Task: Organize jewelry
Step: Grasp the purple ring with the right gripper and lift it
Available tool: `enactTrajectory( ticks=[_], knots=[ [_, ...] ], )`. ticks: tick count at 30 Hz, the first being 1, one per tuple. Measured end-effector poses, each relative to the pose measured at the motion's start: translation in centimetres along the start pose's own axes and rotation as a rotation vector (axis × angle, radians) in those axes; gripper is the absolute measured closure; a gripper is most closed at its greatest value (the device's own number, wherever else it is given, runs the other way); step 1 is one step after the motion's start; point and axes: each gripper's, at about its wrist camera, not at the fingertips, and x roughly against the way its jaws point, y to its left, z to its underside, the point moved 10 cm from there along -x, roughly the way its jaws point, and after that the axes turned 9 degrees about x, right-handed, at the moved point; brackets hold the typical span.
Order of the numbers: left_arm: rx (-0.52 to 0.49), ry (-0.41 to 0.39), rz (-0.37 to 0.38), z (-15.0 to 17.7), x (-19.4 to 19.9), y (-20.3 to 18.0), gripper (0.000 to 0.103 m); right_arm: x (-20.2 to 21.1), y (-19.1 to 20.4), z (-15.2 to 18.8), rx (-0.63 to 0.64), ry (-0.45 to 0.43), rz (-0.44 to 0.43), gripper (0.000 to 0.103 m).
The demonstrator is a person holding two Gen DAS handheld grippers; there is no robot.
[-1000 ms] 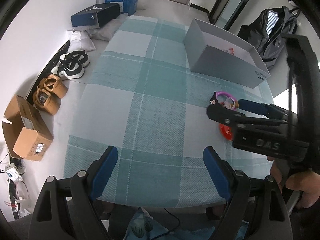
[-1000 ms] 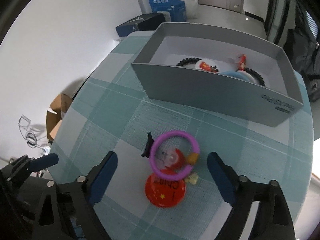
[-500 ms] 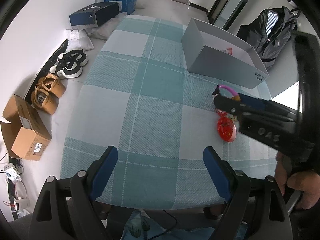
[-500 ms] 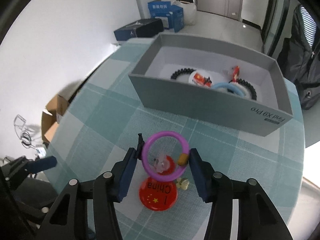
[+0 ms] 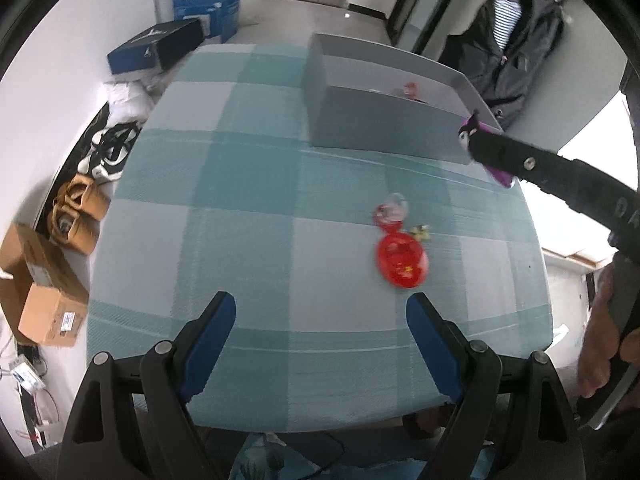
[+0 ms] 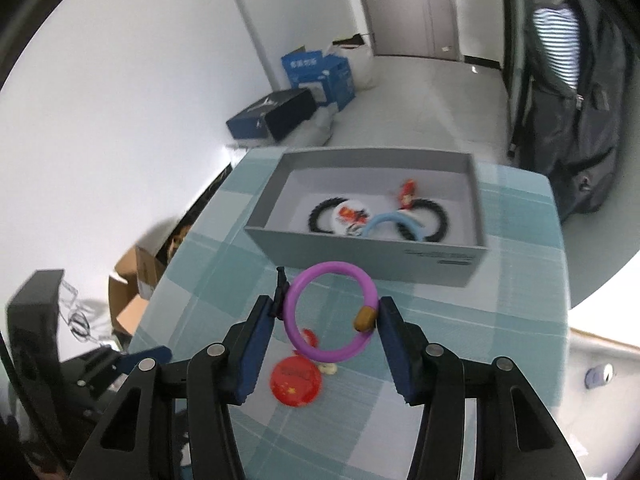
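My right gripper (image 6: 326, 316) is shut on a purple bracelet (image 6: 332, 314) with a brown bead and a black charm, held above the table in front of the grey box (image 6: 362, 246). The box holds black bead bracelets, a white badge, a blue bangle and a red charm. In the left wrist view the right gripper (image 5: 486, 150) with the bracelet hangs near the box's right corner (image 5: 384, 124). On the checked cloth lie a red badge (image 5: 401, 262), a clear red charm (image 5: 390, 210) and a small yellow piece (image 5: 420, 232). My left gripper (image 5: 320, 320) is open and empty near the table's front edge.
The table has a teal checked cloth (image 5: 248, 200). On the floor at the left are shoes (image 5: 108, 152), cardboard boxes (image 5: 36, 284) and blue boxes (image 5: 204, 4). A dark jacket (image 5: 512, 32) hangs behind the box at the right.
My right gripper closed on the purple bracelet and lifted it off the table toward the grey box. The red badge and charms stayed on the cloth. My left gripper stayed open.
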Motion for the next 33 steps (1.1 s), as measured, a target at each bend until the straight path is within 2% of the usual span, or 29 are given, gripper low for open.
enactTrajectory(
  ticks=[10,15,19,24,28,33],
  knots=[
    [-0.056,-0.007,-0.002,-0.2,-0.5,-3.4,0.019,2.6,-2.7,0.1,-0.067,-0.049,0.004,0.051],
    [-0.127,-0.029,-0.074,-0.4,-1.5,-4.2,0.019,3.8,-4.9,0.7,-0.106,-0.06,0.006,0.051],
    [-0.161,-0.016,-0.107,0.2,-2.4,-4.3,0.019,4.5,-6.2,1.3,-0.135,-0.064,0.002,0.051],
    [-0.21,-0.016,-0.187,0.5,-3.3,-3.6,0.019,5.1,-6.8,1.6,-0.154,-0.064,-0.015,0.051],
    [-0.228,-0.027,-0.192,0.3,-3.2,-3.7,0.019,5.7,-6.6,1.3,-0.161,-0.075,-0.034,0.051],
    [-0.244,-0.018,-0.174,0.5,-3.2,-4.4,0.031,5.8,-6.7,1.3,-0.156,-0.078,-0.043,0.051]
  ],
)
